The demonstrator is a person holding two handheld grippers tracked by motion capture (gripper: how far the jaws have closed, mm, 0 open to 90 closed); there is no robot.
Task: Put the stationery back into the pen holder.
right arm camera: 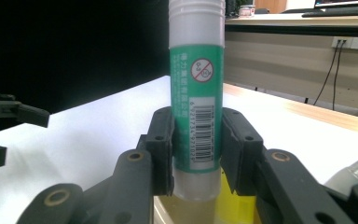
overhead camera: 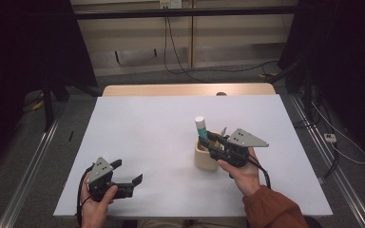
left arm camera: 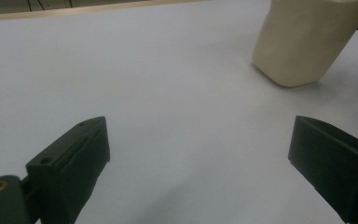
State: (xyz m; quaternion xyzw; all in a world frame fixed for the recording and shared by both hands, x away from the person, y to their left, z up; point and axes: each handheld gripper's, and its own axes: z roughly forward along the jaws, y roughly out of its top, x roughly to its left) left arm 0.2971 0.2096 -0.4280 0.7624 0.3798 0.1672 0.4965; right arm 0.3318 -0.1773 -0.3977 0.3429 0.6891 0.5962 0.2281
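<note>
white table (overhead camera: pixel 138 137) with dark floor around it. lower left of the high view, the left gripper (overhead camera: pixel 129 176) rests low with jaws wide apart, just parked. right of centre, the right gripper (right arm camera: pixel 196 154) reaches in level, clamped on the upright glue stick (right arm camera: pixel 196 88), probably steadying it over the cream holder (overhead camera: pixel 204 159).

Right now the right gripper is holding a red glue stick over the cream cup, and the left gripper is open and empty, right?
Almost. The glue stick is green and white, not red, as the right gripper view shows. The right gripper does hold it over the cream cup, and the left gripper is open and empty.
</note>
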